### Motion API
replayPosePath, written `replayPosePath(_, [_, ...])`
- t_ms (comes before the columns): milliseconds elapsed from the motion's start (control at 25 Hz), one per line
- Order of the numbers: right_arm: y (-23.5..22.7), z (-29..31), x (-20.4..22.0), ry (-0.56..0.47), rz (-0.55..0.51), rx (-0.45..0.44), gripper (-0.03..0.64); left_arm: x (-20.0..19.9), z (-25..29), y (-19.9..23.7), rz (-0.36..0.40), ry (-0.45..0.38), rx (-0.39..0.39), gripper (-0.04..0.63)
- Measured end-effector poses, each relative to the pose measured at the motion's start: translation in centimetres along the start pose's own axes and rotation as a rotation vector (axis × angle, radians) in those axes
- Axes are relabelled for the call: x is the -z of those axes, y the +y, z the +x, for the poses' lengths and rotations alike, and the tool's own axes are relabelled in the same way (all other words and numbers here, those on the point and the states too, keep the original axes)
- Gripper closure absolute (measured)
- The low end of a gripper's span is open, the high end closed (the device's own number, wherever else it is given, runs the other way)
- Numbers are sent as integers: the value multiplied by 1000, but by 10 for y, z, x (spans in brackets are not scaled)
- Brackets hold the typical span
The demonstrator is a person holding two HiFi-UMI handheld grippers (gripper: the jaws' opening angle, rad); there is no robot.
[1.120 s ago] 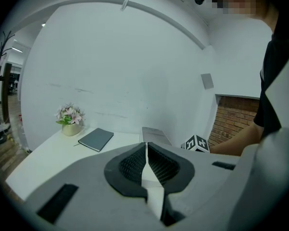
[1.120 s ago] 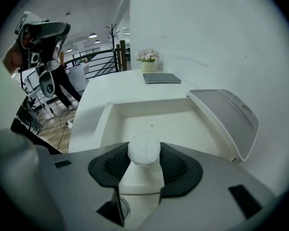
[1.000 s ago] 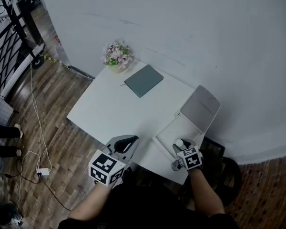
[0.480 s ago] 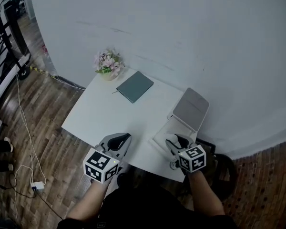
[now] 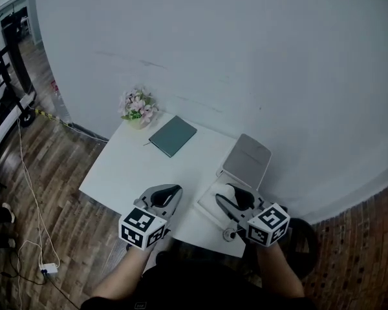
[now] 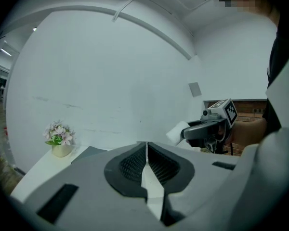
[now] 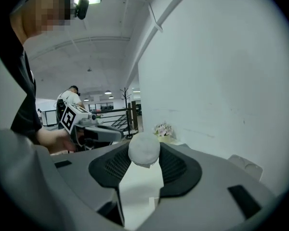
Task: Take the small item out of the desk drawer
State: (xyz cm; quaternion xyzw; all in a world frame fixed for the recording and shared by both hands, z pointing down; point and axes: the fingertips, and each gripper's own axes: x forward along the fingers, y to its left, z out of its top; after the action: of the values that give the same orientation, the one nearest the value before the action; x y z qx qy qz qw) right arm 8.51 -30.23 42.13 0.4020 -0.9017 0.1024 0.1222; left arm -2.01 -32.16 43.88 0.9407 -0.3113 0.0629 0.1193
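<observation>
A small round white item (image 7: 144, 149) sits between the pads of my right gripper (image 7: 144, 154), whose jaws are closing and press on it. In the head view the right gripper (image 5: 227, 196) holds the item (image 5: 226, 190) above the open white drawer (image 5: 207, 210) at the desk's right end. My left gripper (image 5: 171, 193) hovers over the desk's front edge, shut and empty; in its own view the pads (image 6: 135, 163) meet on a thin slit. The left gripper view also shows the right gripper (image 6: 204, 129) carrying the item (image 6: 176, 133).
The white desk (image 5: 129, 166) carries a pot of pink flowers (image 5: 137, 107) and a grey-green notebook (image 5: 172, 135) at the back. A grey panel (image 5: 246, 160) stands behind the drawer. A white wall is close behind. Cables and a power strip (image 5: 45, 270) lie on the wooden floor at left.
My right gripper has come up out of the drawer with the white item and swung to point left. The left gripper has stayed near the desk's front edge. The head view has shifted.
</observation>
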Motion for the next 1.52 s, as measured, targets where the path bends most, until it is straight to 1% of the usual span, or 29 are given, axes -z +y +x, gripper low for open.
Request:
replayPosePath(240, [-17,-45,-39,-147,38,-12,443,-11,22,-25,1,10,-9,574])
replayPosePath(320, [-25,-61,-47,-183,41,4,445,-17,27,-29,6,8,-21,574])
replayPosePath(480, [-38,-92,-56,-260,47,40,447,-26,33,-34,30,5,-44,574])
replayPosePath(720, [-59,-131,-60,-369,92,50,448,-40,37,-36,39,-14,-81,574])
replayPosePath(920, [-67,-142,-50,-360,82,84,451,-41,31,-34,44,-4,-107,574])
replayPosePath(1160, [-64,-145,-40,-349,82,92,453,-40,31,-39,45,-3,-106,574])
replayPosePath(1520, [-64,-146,-38,-346,75,90,453,-38,33,-39,51,-7,-105,574])
